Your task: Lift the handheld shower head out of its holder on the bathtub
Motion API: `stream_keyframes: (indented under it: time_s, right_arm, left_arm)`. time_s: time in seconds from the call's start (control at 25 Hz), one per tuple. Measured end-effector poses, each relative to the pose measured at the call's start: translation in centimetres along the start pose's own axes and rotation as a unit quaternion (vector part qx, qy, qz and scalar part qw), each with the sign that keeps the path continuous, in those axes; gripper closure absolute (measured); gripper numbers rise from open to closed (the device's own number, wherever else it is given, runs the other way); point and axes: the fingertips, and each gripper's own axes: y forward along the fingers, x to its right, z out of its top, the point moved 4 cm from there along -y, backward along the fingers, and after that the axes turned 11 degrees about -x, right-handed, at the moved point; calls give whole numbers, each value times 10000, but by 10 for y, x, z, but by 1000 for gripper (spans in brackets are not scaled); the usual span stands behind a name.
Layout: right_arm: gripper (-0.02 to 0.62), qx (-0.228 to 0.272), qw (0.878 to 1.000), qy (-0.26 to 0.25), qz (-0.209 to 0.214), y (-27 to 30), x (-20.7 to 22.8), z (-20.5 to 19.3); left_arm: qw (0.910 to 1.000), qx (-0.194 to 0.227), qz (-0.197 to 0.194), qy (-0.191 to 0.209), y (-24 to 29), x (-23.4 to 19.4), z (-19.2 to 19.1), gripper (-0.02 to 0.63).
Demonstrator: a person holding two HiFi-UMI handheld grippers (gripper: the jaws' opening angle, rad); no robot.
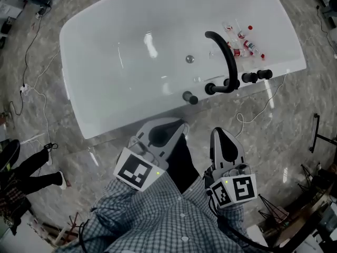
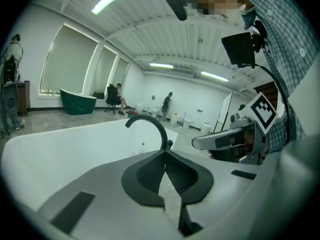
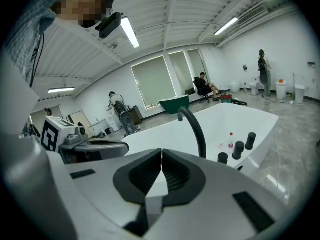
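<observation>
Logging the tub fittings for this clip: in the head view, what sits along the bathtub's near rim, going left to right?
Lone black knob → curved black spout → inner black knob → end black knob.

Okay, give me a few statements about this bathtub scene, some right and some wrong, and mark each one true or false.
1. The left gripper and right gripper are both shut and empty. True.
2. The left gripper touches the faucet. False: it is well apart from it.
3. Small bottles are in the tub. True.
4. The faucet is white. False: it is black.
</observation>
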Motion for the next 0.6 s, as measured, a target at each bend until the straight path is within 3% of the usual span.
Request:
stream_keyframes:
  time_s: [0.24, 0.44, 0.6]
  right_arm:
    - [577, -143, 9994, 271, -142, 16, 14, -34]
    - [577, -343, 9982, 435, -213, 50, 20, -53]
    - [577, -466, 9973, 495, -270, 61, 26, -67]
  left_arm:
    - [9993, -307, -116, 152, 27, -8, -39, 597]
    - [9981, -439, -301, 298, 60, -38, -64, 597]
    - [9979, -560, -283, 154, 78, -51, -89, 597]
